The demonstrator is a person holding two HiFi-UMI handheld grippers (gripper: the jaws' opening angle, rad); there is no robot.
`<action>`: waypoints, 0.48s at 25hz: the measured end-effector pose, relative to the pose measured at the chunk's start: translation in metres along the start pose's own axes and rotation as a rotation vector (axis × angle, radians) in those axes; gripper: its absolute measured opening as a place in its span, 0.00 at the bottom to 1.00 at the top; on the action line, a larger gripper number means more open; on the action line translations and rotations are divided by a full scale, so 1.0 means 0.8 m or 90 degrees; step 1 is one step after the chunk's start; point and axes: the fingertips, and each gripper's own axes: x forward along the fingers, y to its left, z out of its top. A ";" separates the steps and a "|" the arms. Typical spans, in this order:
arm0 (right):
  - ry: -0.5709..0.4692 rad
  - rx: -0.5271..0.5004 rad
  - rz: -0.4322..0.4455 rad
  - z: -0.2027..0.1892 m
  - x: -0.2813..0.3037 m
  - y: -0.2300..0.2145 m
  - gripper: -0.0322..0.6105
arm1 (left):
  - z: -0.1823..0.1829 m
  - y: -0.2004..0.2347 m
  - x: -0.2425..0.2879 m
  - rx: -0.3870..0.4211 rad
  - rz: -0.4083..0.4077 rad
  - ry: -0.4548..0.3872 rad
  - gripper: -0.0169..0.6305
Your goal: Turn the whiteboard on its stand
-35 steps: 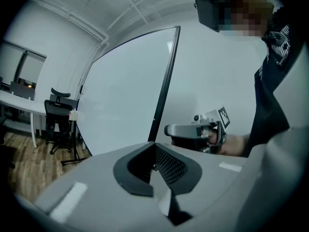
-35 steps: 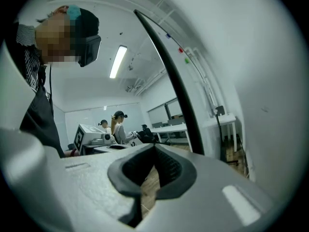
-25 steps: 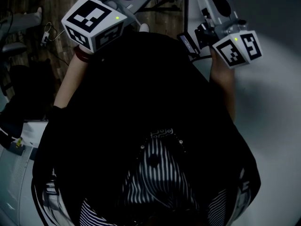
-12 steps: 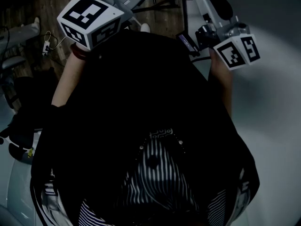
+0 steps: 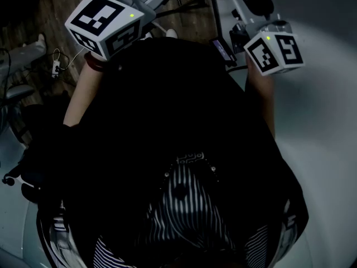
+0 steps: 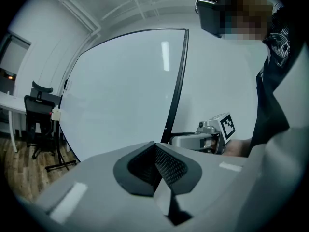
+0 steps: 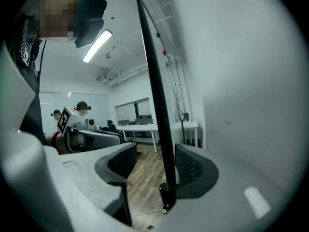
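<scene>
The whiteboard (image 6: pixel 120 91) is a large white panel in a thin black frame (image 6: pixel 176 86), standing upright before me. In the right gripper view its black edge (image 7: pixel 157 105) runs up between the jaws of my right gripper (image 7: pixel 154 170). Those jaws have just been opening and now stand open, with the pads off the frame. My left gripper (image 6: pixel 157 170) is shut on nothing and points at the board's face, left of the frame edge. In the head view only the marker cubes of the left (image 5: pixel 106 22) and right (image 5: pixel 275 52) grippers show clearly.
A black office chair (image 6: pixel 36 115) and a stand foot (image 6: pixel 60 164) are on the wooden floor (image 7: pixel 145 182) at the left. White tables (image 7: pixel 145 127) stand behind the board. A cable (image 5: pixel 56 52) lies on the floor. My dark torso fills the middle of the head view.
In the head view both marker cubes have shifted slightly up and to the left, and the right cube has turned a little. The jaws are out of sight there.
</scene>
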 end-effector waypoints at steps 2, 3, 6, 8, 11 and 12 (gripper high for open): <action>0.010 -0.007 -0.011 -0.006 0.002 -0.002 0.42 | -0.003 -0.004 0.005 -0.001 -0.008 0.002 0.03; 0.016 -0.007 -0.012 -0.007 0.003 -0.002 0.42 | -0.003 -0.007 0.006 0.001 -0.012 0.003 0.03; 0.030 0.008 -0.017 -0.008 0.011 0.001 0.42 | 0.002 -0.011 0.000 0.005 -0.021 0.002 0.03; 0.021 0.036 -0.024 0.001 0.018 0.001 0.42 | 0.008 -0.006 -0.005 0.003 -0.021 0.003 0.03; 0.007 0.051 -0.033 0.013 0.024 0.000 0.42 | 0.015 0.002 -0.011 -0.001 -0.014 0.000 0.03; 0.011 0.039 -0.039 0.012 0.026 0.000 0.42 | 0.015 0.005 -0.013 -0.001 -0.011 0.000 0.03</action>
